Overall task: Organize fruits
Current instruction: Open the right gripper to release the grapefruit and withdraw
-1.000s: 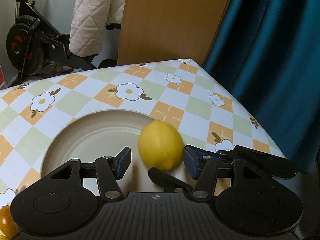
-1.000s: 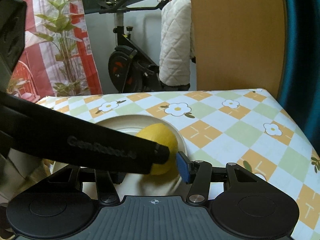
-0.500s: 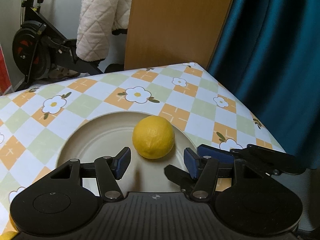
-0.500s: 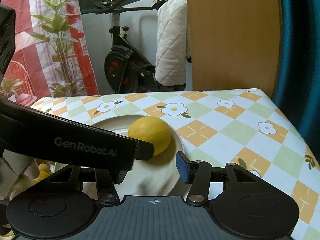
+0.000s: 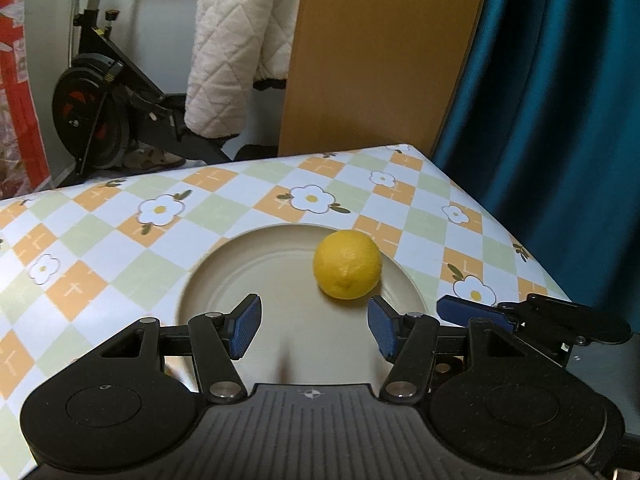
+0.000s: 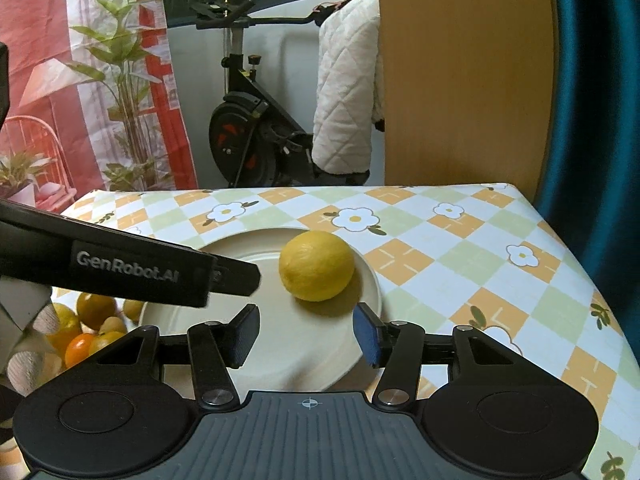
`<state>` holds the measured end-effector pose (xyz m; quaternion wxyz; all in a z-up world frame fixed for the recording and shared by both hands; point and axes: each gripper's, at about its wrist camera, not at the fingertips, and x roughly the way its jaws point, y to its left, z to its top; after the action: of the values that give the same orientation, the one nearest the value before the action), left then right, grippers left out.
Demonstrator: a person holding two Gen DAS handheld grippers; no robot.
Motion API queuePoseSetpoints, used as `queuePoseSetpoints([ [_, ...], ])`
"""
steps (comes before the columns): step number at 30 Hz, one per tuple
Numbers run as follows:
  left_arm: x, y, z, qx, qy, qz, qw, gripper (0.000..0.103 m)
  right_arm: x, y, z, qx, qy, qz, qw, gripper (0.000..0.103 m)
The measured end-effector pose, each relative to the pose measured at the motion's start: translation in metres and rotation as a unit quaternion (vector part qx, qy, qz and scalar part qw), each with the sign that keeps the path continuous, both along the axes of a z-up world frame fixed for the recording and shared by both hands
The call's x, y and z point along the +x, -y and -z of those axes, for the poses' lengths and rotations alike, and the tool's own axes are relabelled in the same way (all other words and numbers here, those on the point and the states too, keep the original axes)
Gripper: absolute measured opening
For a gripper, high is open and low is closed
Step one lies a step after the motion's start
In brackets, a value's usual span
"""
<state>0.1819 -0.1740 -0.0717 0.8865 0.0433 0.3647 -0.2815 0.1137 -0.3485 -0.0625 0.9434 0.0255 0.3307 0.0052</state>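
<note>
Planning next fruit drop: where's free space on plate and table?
Plate: bare left of and in front of the lemon. Tablecloth bare to the right and behind the plate. Crowded at the left, near the fruit pile.

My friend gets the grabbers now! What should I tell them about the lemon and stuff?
Left gripper: open, holding nothing.
Right gripper: open, holding nothing.
The lemon sits alone on the cream plate, clear of both grippers.
More small fruits, yellow and orange, lie in a pile left of the plate.
Done: one lemon is on the plate.
Left: probably sorting the pile.
</note>
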Motion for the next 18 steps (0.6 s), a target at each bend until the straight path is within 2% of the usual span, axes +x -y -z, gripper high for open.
queuePoseSetpoints([
  [11, -0.03, -0.031, -0.015, -0.006, 0.034, -0.018, 0.9992, 0.062, -0.024, -0.027, -0.011, 0.015, 0.007, -0.011, 1.0, 0.048],
  [18, -0.045, -0.059, -0.023, -0.007, 0.062, -0.047, 0.997, 0.062, -0.039, -0.056, -0.018, 0.021, 0.01, -0.033, 0.999, 0.048],
])
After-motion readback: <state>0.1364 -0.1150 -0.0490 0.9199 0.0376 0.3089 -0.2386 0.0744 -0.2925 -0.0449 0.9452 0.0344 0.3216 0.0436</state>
